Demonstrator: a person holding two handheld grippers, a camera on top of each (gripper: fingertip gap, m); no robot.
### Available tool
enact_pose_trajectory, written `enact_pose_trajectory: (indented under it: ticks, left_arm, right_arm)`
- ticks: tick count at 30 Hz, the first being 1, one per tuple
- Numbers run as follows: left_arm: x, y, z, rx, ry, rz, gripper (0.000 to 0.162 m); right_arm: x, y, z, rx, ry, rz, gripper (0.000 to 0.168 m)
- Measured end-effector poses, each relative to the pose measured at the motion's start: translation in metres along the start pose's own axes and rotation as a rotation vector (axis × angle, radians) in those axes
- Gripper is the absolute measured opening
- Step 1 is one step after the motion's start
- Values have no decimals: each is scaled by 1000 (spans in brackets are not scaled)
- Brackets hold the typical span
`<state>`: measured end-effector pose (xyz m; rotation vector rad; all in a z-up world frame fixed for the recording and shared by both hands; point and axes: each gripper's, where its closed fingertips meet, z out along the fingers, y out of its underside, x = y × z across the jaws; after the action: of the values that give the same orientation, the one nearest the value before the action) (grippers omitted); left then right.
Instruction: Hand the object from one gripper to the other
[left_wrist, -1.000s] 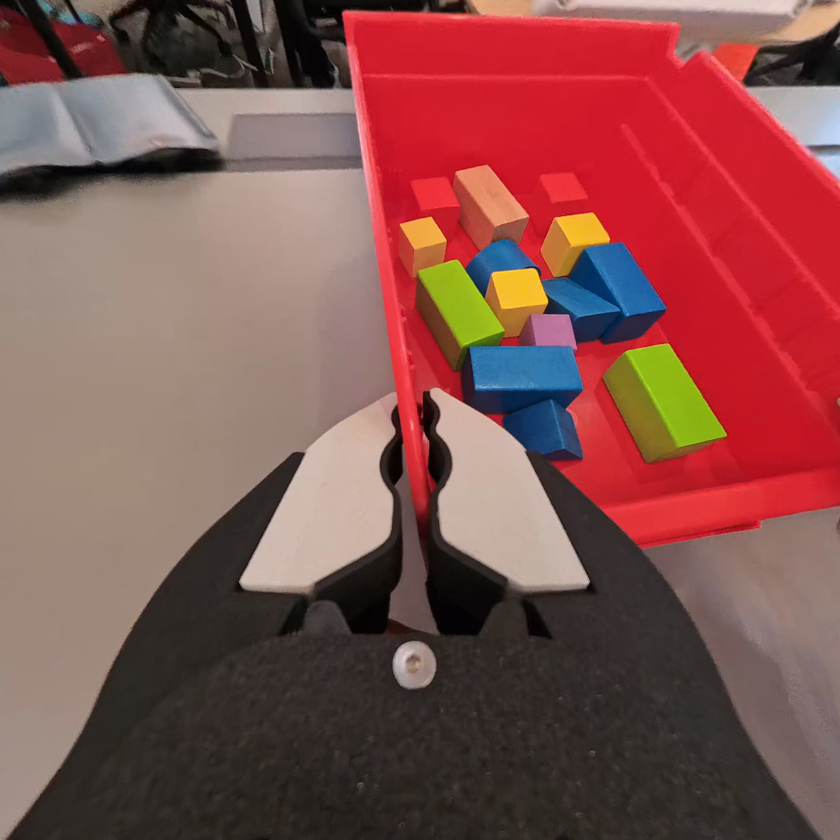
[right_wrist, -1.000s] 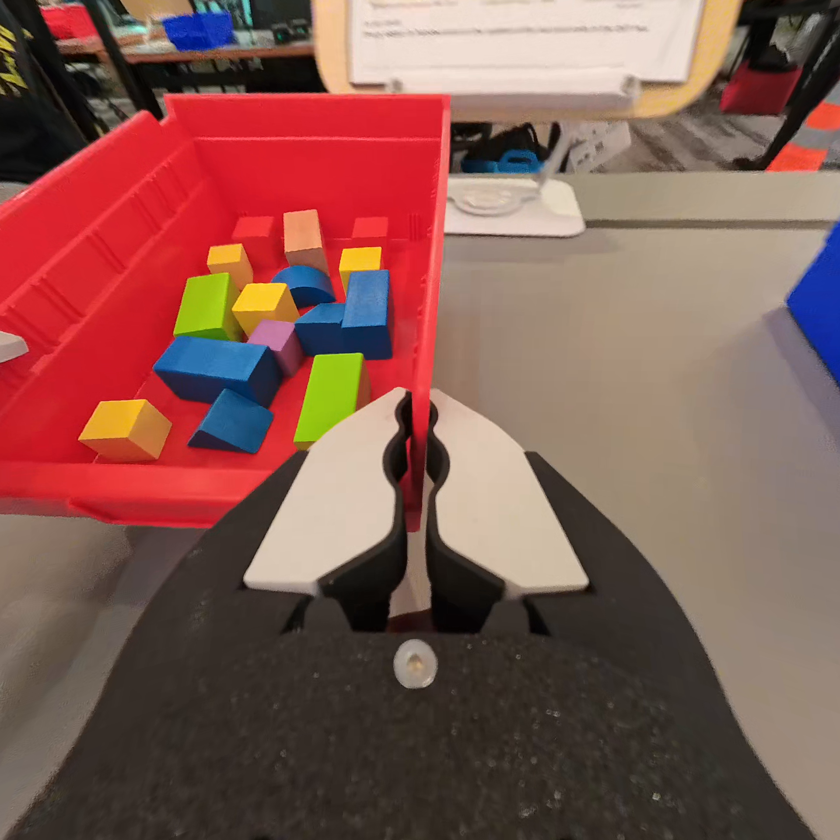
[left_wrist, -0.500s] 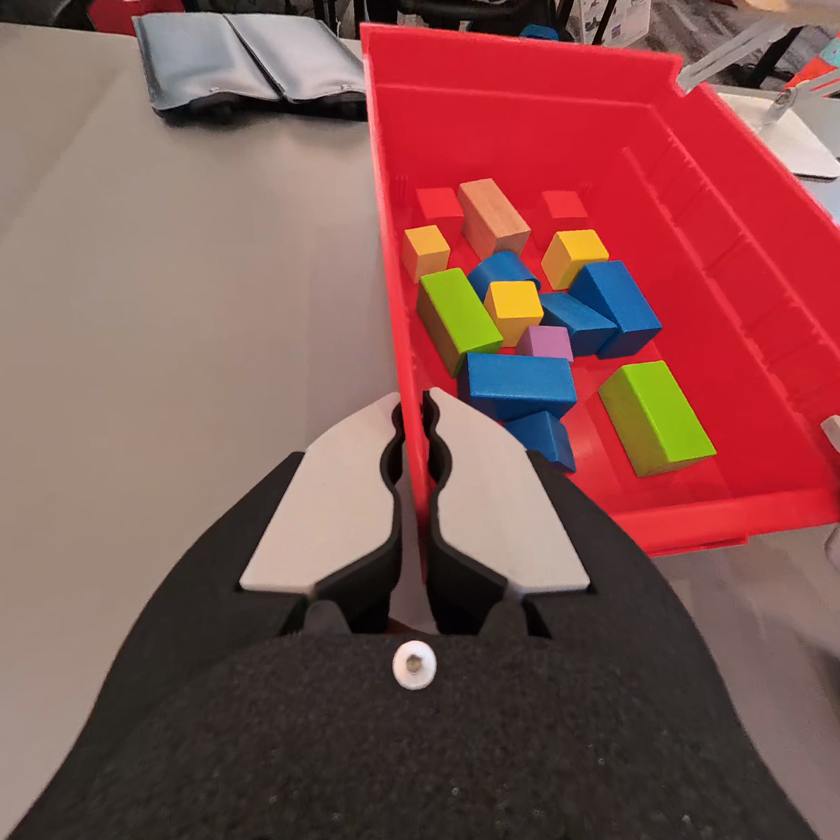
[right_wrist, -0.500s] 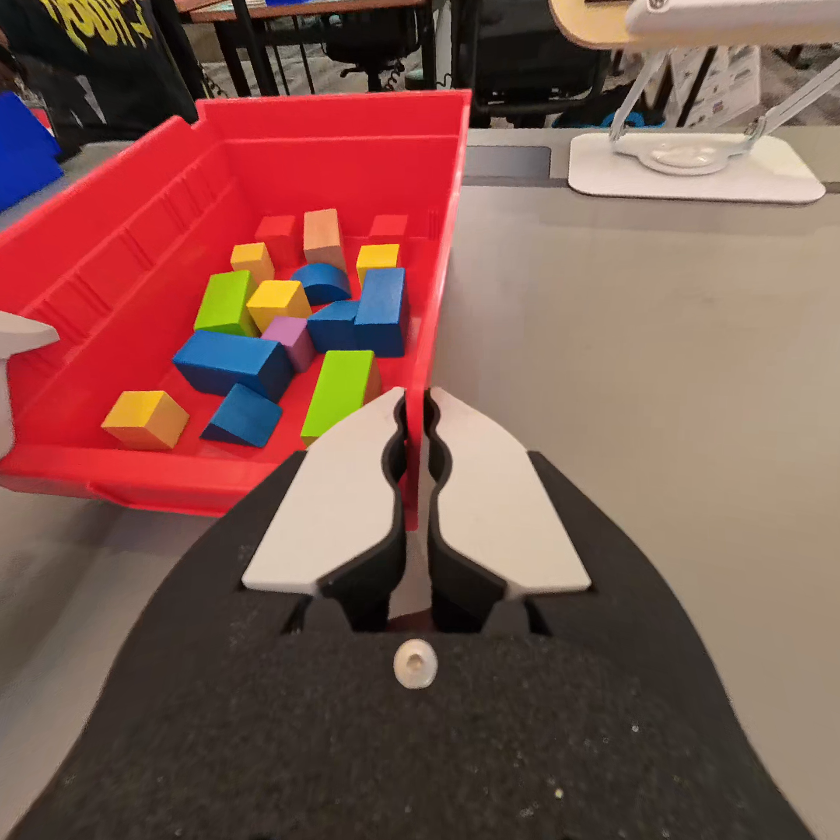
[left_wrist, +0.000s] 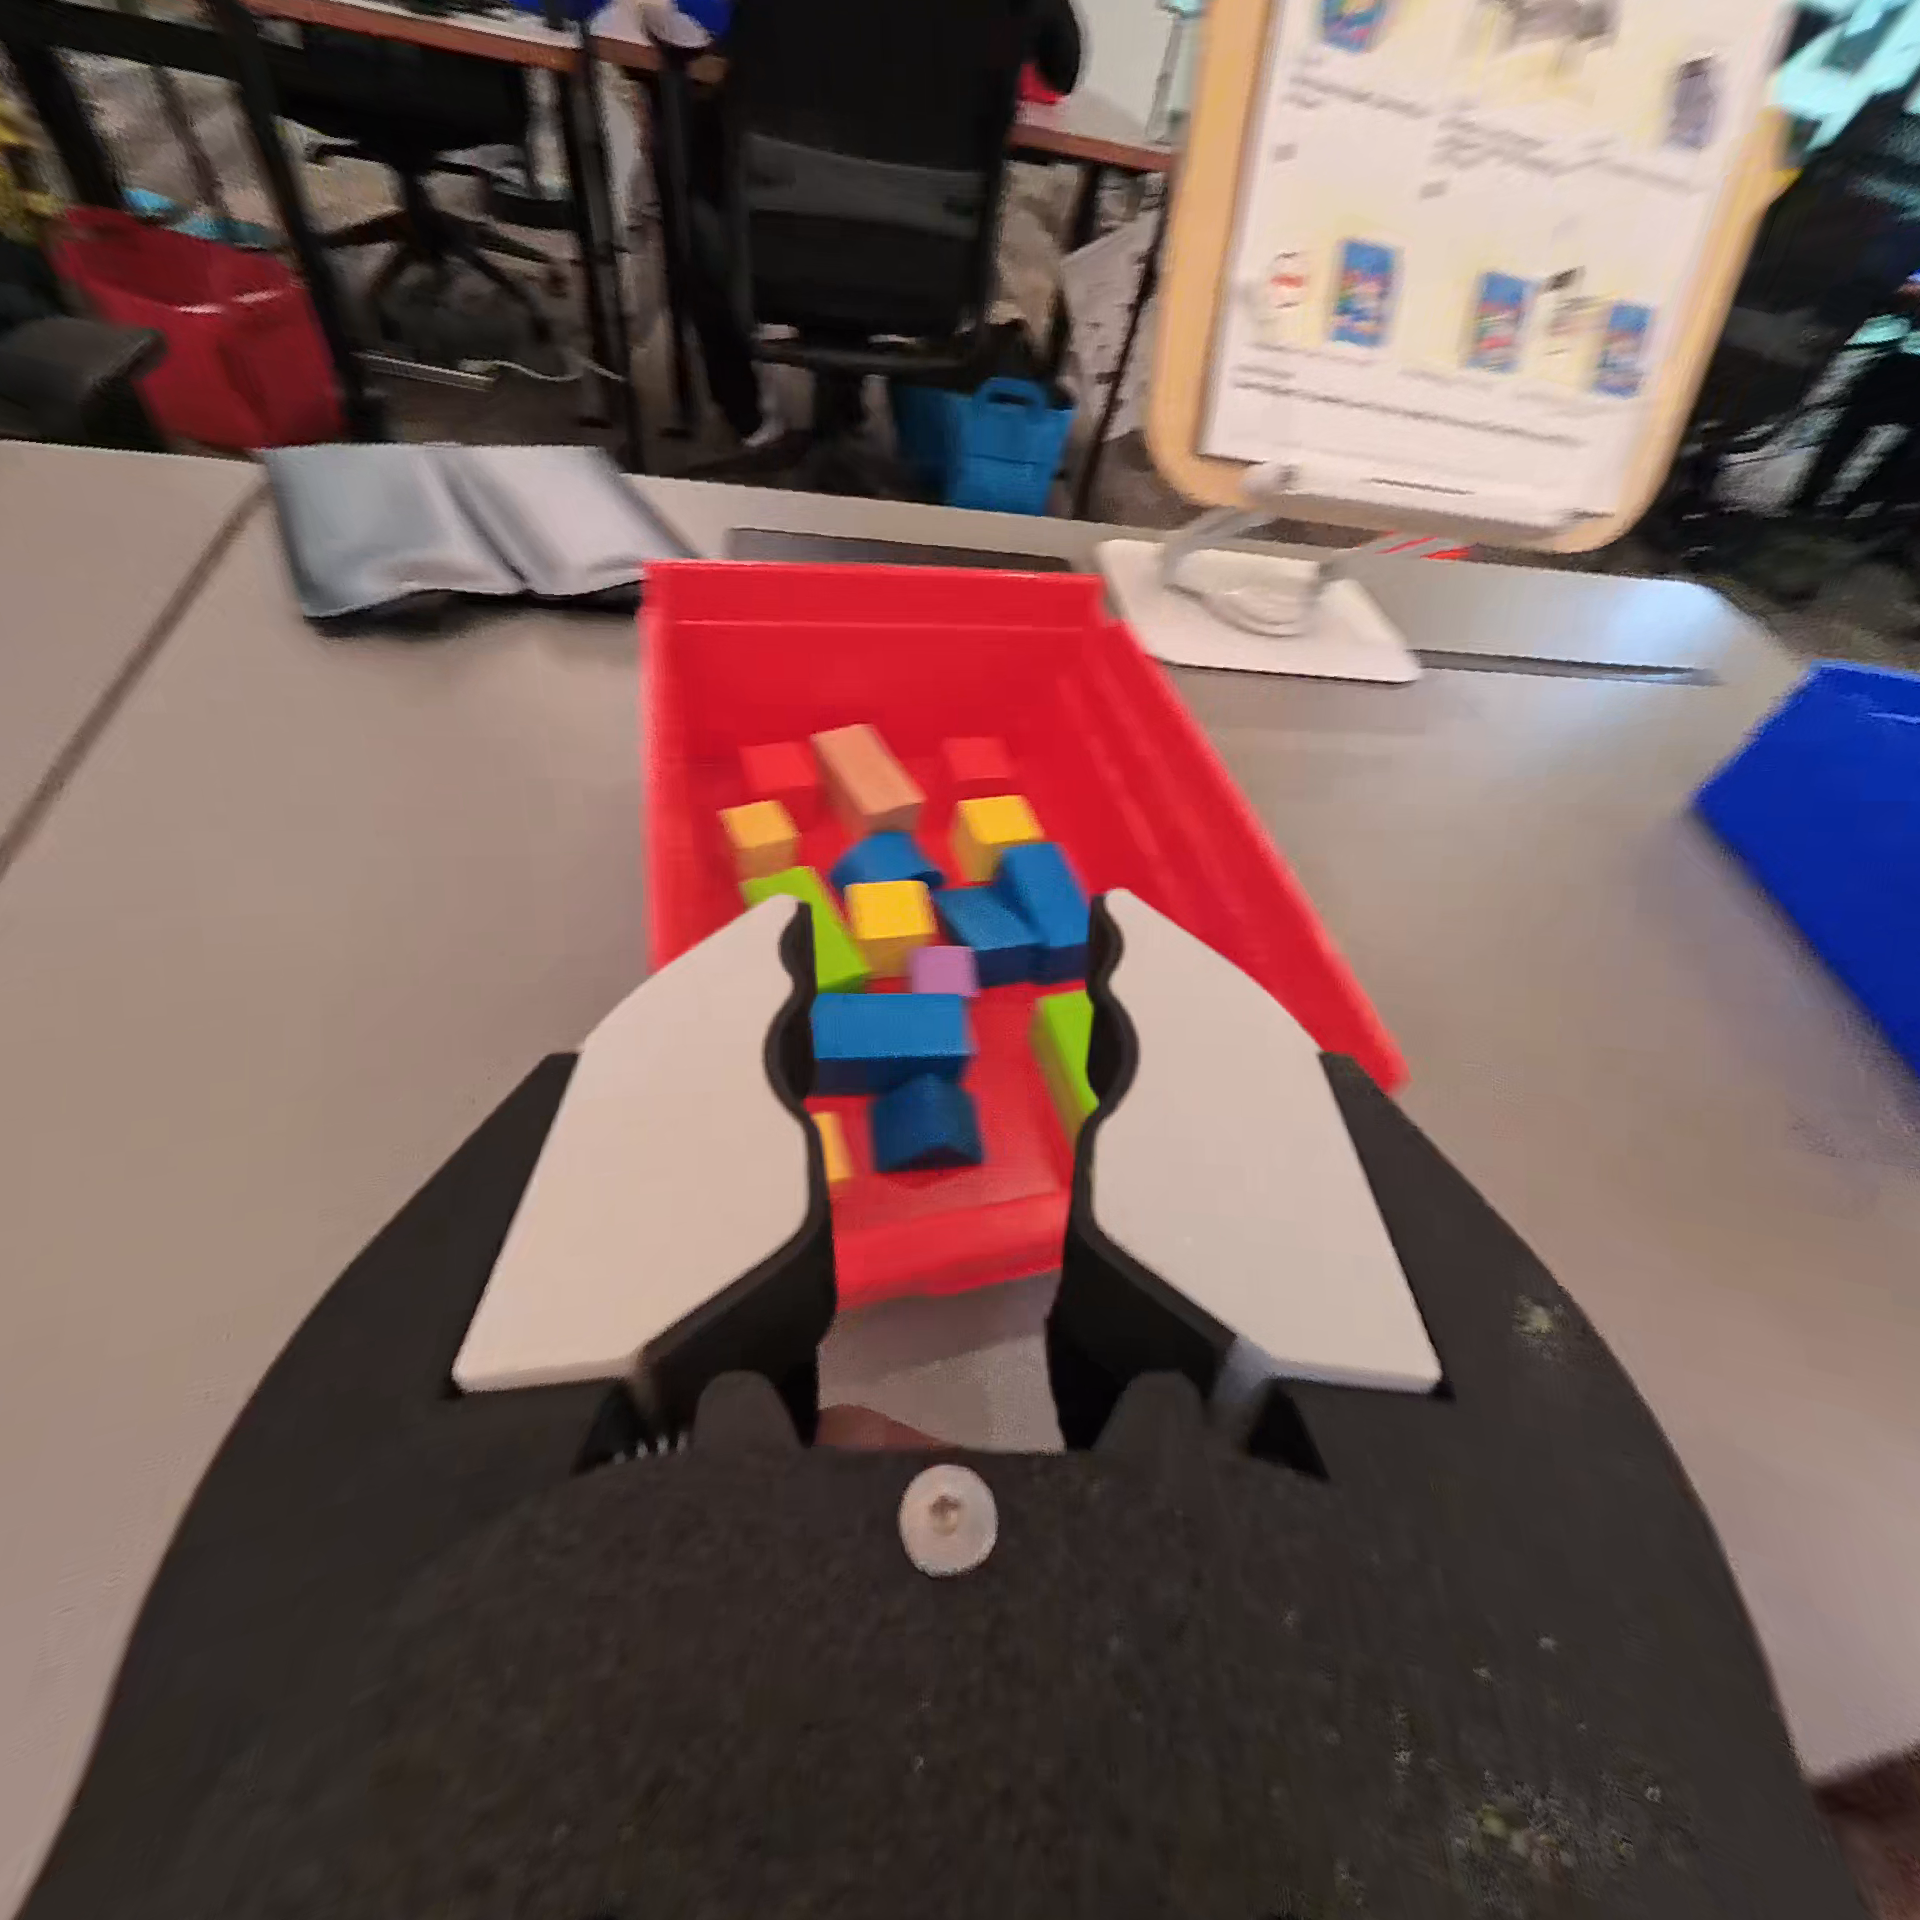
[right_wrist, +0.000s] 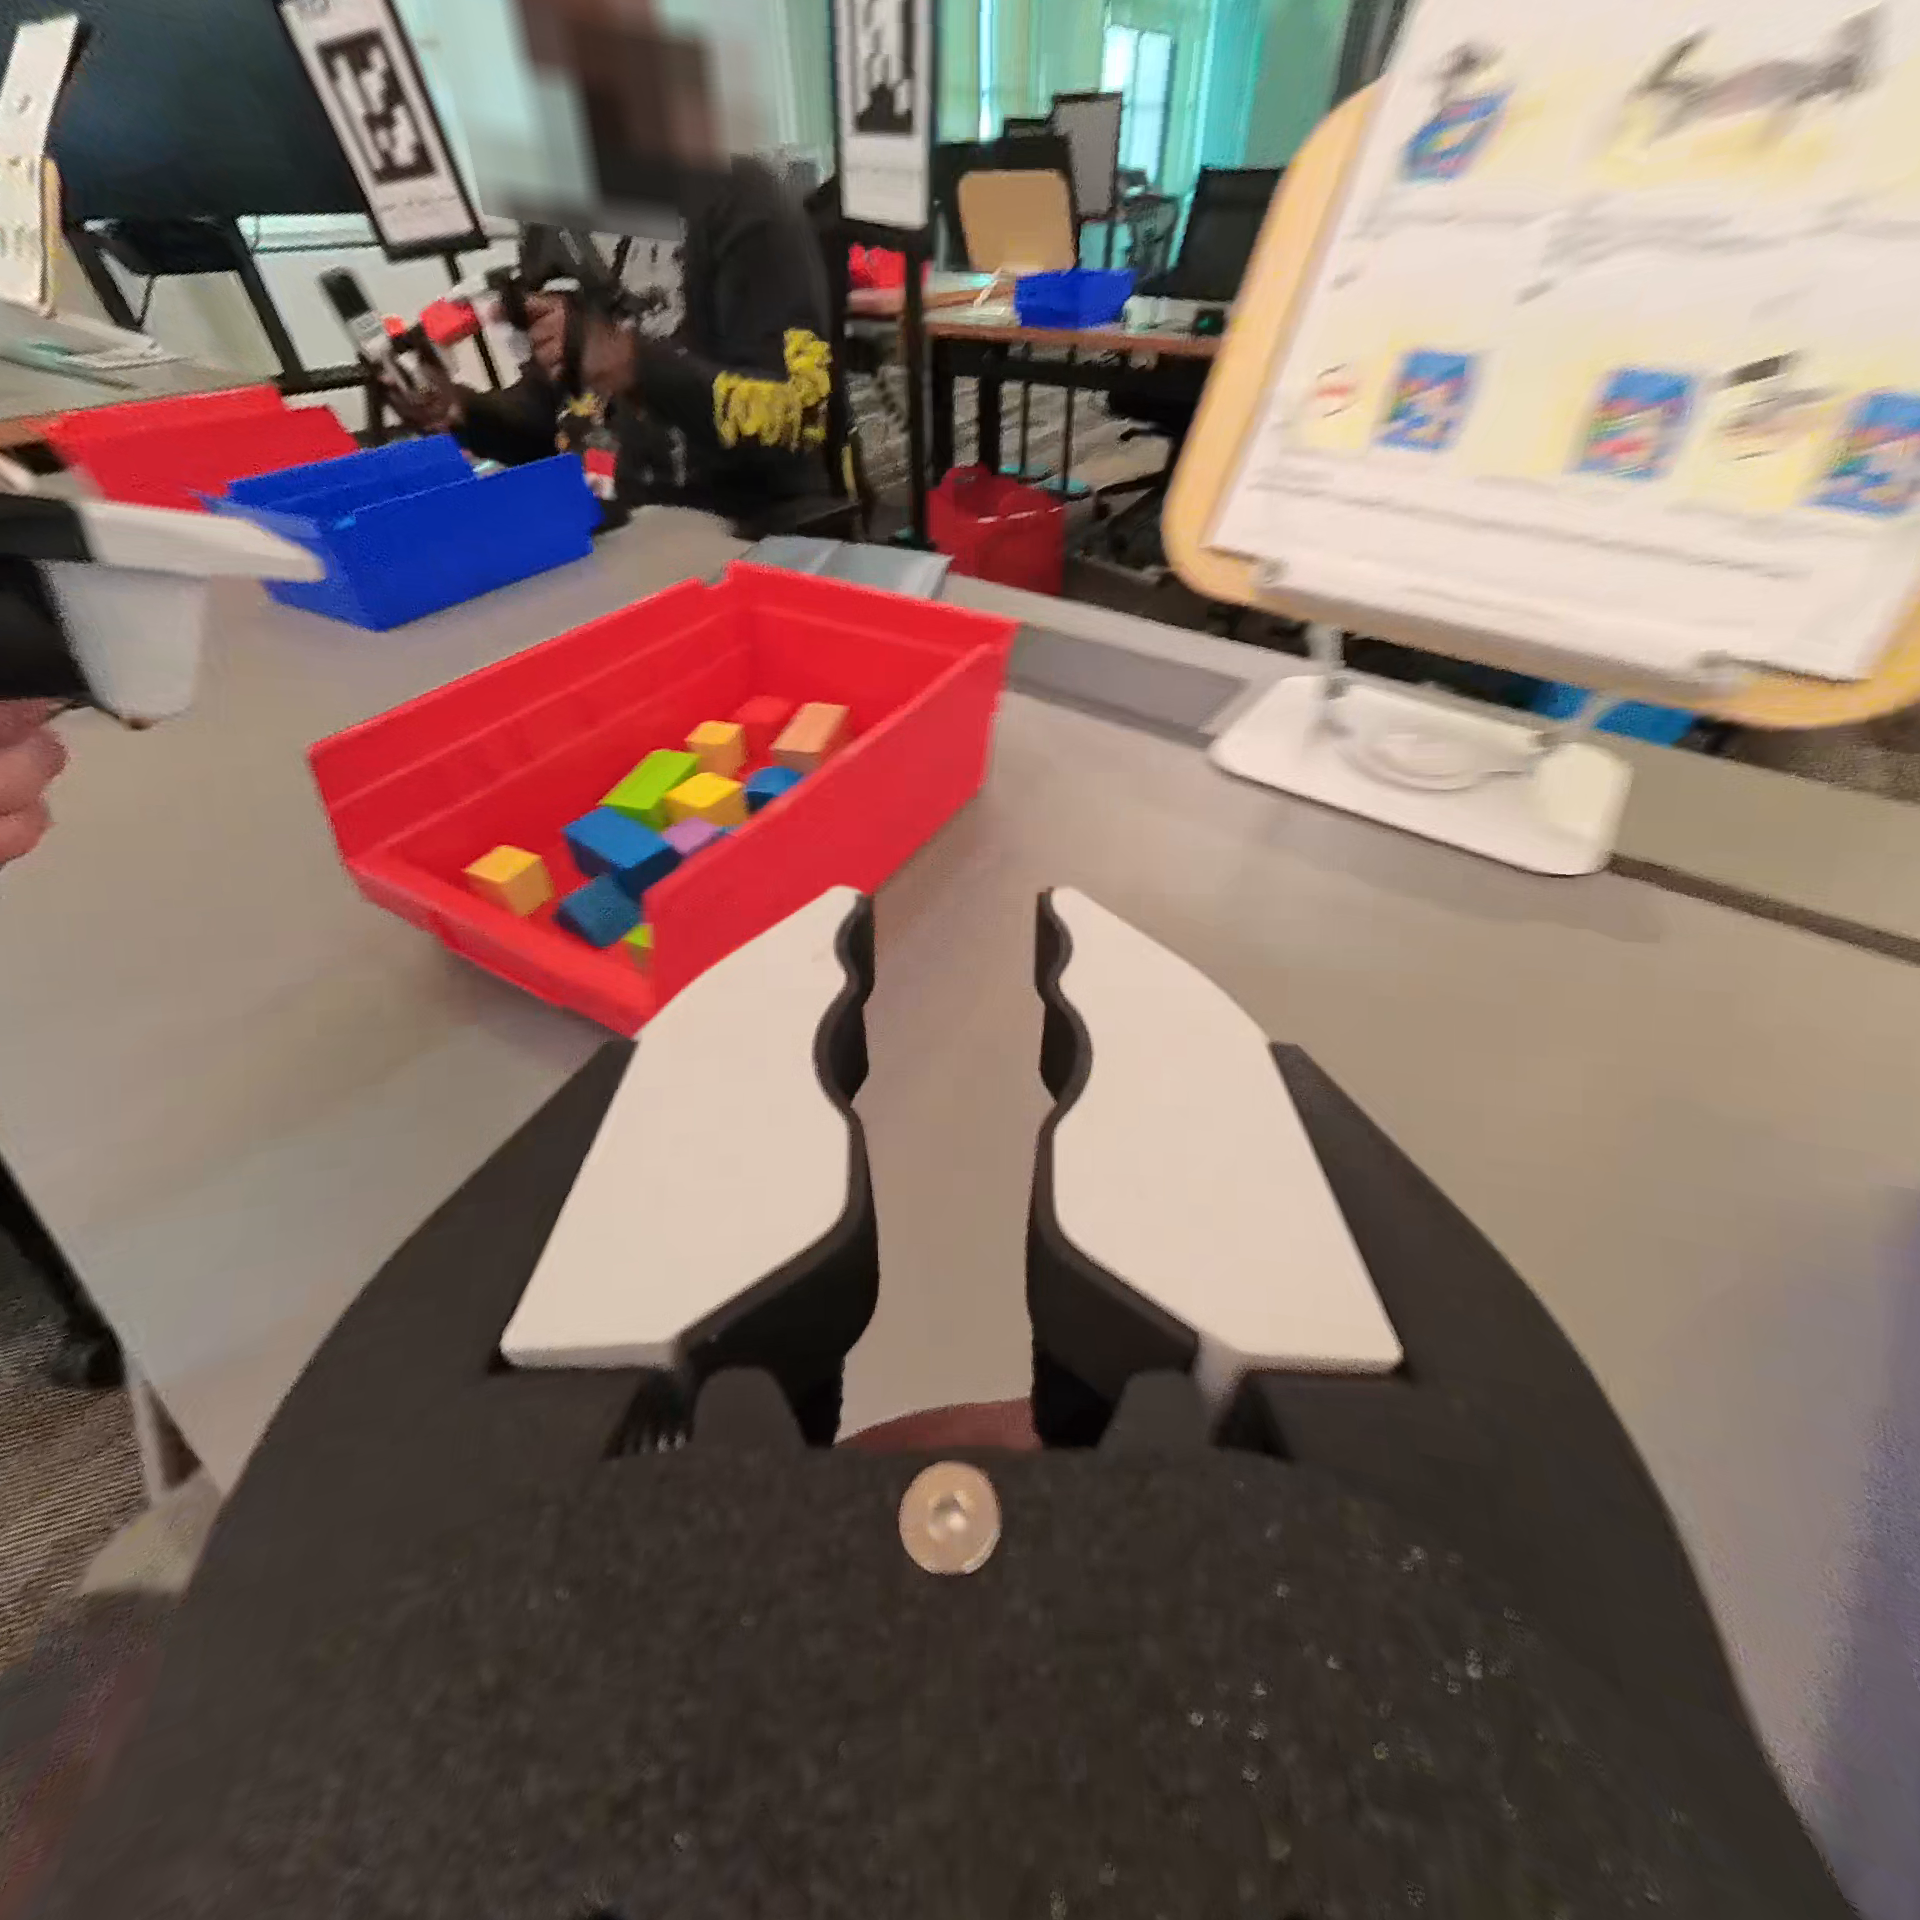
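The grey table (left_wrist: 312, 935) takes up most of what there is to see, and the red bin (left_wrist: 1195, 831) sits on it near the middle, resting flat with nothing gripping its walls. Behind the bin stands a tilted board with a pale wooden rim (left_wrist: 1174, 260) on a white base (left_wrist: 1268, 634), carrying a printed sheet whose pictures are blurred. A folded grey cloth (left_wrist: 447, 530) lies at the far left of the table, and a blue bin (left_wrist: 1829, 831) sits off to the right. The left gripper (left_wrist: 945, 920) hangs above the near end of the red bin with its jaws spread wide and nothing between them, so the blocks show through the gap. The right gripper (right_wrist: 951, 914) is off to the right of the bin, over bare table, its jaws likewise parted and empty. Inside the bin lies a loose heap of wooden blocks: a long blue block (left_wrist: 888, 1034), a green block (right_wrist: 649, 784), a tan block (left_wrist: 868, 779), yellow cubes such as the one at (right_wrist: 509, 878), and a small purple block (left_wrist: 943, 971). In the right wrist view a seated person in dark clothing (right_wrist: 748, 343) works at another table farther back.
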<state>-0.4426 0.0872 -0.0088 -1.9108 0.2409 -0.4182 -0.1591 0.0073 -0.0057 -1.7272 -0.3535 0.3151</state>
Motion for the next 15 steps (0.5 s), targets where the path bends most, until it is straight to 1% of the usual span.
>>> enact_pose_trajectory:
  ticks: [2, 4, 6, 8, 10, 12, 15]
  left_arm:
    - [37, 14, -2, -11, 99, -24, 50]
    - [61, 44, 0, -57, 155, -49, 51]
    - [68, 76, 3, -96, 151, -53, 53]
    - [63, 103, 7, -100, 107, -25, 53]
    - [56, 123, 10, -108, 57, 4, 53]
    - [57, 129, 12, -121, 67, 7, 53]
    - [67, 127, 14, -108, 114, -1, 53]
  right_arm:
    - [58, -6, -42, 23, 77, 14, 29]
    - [121, -1, -86, 53, 200, 41, 29]
    - [180, 20, -126, 48, 325, 93, 32]
    - [223, 54, -160, 11, 430, 168, 36]
    - [248, 91, -185, -18, 516, 225, 37]
    - [258, 118, -202, -3, 597, 238, 37]
    - [256, 116, -195, -5, 560, 258, 37]
